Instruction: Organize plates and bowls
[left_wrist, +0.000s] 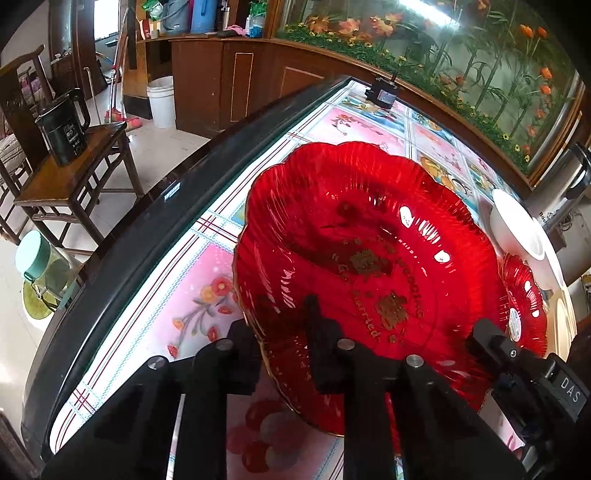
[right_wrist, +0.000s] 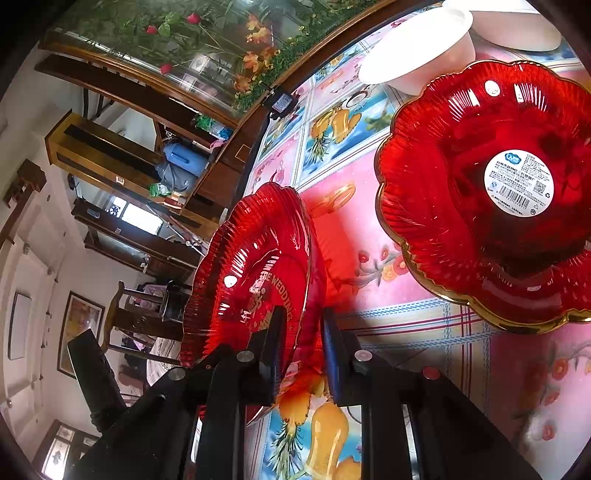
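Note:
A large red scalloped plate (left_wrist: 369, 236) with gold lettering is tilted up off the flowered tablecloth (left_wrist: 207, 295). My left gripper (left_wrist: 280, 343) is shut on its near rim, one finger over the plate and one under it. My right gripper (left_wrist: 491, 343) clamps the opposite rim. In the right wrist view the same red plate (right_wrist: 255, 266) stands nearly edge-on, with my right gripper (right_wrist: 303, 350) shut on its rim. A second red plate (right_wrist: 480, 192) with a round white label lies on the table to the right, also seen as the second red plate (left_wrist: 524, 295). White bowls (right_wrist: 417, 48) sit behind it.
The table's dark rounded edge (left_wrist: 147, 229) runs along the left. Beyond it a wooden chair (left_wrist: 74, 177) carries a black kettle (left_wrist: 62, 125), and a white bucket (left_wrist: 160, 99) stands on the floor. A small black adapter (left_wrist: 382, 94) sits at the table's far edge, under a glass cabinet of flowers (left_wrist: 480, 62).

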